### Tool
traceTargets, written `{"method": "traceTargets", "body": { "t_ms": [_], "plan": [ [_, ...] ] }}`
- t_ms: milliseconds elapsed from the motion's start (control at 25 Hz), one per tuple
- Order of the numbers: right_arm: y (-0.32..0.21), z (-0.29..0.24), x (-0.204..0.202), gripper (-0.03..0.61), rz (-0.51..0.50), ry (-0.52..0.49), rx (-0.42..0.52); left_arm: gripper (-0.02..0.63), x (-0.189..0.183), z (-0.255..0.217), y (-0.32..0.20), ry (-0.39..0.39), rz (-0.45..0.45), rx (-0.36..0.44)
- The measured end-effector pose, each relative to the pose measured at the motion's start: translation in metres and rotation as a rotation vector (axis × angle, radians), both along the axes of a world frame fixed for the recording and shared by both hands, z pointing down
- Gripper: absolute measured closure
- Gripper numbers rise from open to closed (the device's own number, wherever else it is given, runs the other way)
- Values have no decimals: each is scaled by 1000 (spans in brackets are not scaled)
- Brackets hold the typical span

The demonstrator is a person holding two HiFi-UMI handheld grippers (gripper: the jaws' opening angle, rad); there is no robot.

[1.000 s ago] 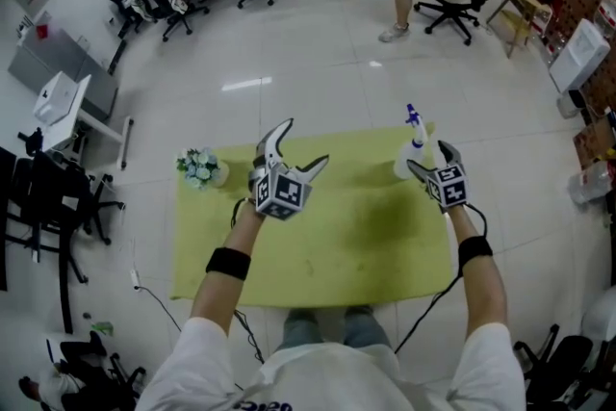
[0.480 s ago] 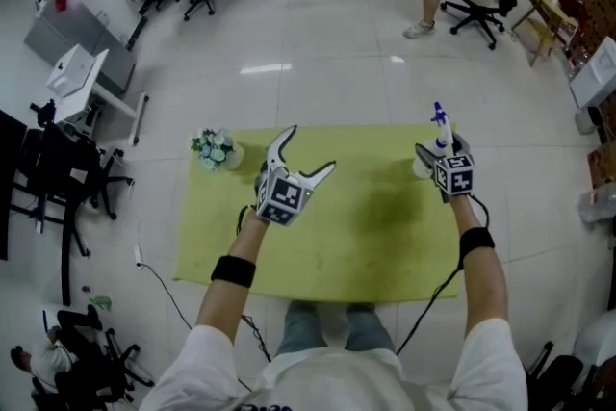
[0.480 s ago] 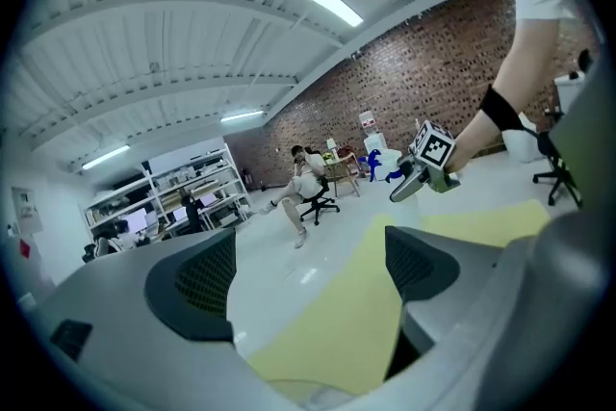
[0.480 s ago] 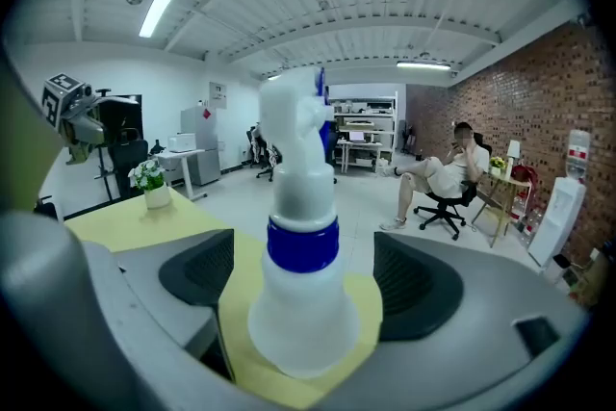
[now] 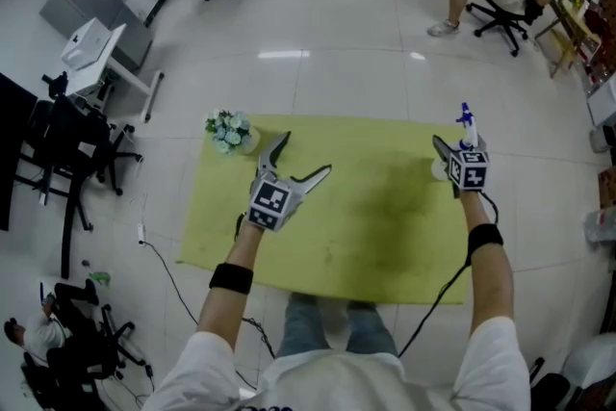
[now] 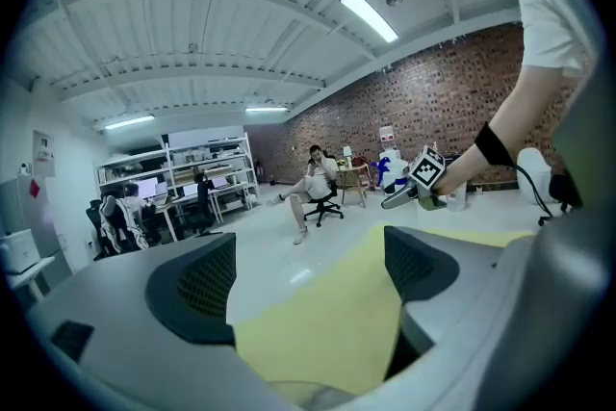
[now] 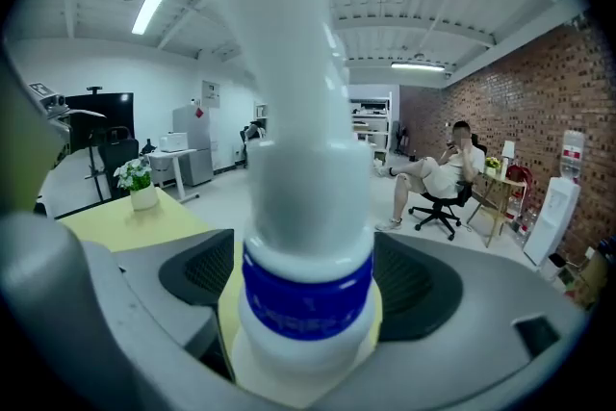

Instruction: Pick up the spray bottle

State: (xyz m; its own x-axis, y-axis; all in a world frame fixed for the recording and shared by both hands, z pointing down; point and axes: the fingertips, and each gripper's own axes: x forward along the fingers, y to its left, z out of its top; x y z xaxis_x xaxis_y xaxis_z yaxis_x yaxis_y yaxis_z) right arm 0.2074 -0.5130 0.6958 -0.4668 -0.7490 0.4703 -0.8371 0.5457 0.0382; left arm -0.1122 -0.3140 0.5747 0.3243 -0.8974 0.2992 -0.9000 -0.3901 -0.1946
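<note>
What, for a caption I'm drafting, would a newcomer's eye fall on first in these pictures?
The white, blue-banded spray bottle fills the right gripper view, standing between the open jaws of the right gripper at the far right corner of the table. That yellow-green table glows against the pale floor, with the left gripper open and empty over it and a small flower pot at its far left corner.
</note>
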Motion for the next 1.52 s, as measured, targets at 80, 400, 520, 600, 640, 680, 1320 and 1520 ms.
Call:
{"method": "traceTargets", "body": {
  "t_ms": [80, 400, 520, 600, 640, 680, 1320, 1520],
  "plan": [
    [-1, 2, -2, 140, 2, 38, -9, 120, -6, 0, 7, 18, -17, 5],
    [-1, -3, -14, 359, 3, 135, 6, 187, -37, -6, 43, 101, -86, 36],
    [-2, -15, -27, 360, -13, 109, 30, 187, -49, -10, 53, 97, -110, 39],
    [0, -27, -40, 362, -34, 100, 42, 187, -57, -15, 59, 96, -122, 48],
    [1, -33, -45, 362, -45, 97, 50, 187, -61, -20, 62, 100, -128, 57],
    [2, -41, -50, 362, -57, 97, 60, 187, -64, -24, 65, 105, -135, 64],
    [36, -152, -123, 362, -215, 99, 204, 187, -123, -63, 119, 94, -192, 89],
    [57, -177, -133, 362, -224, 95, 235, 187, -161, -64, 143, 71, -215, 87]
  ]
}}
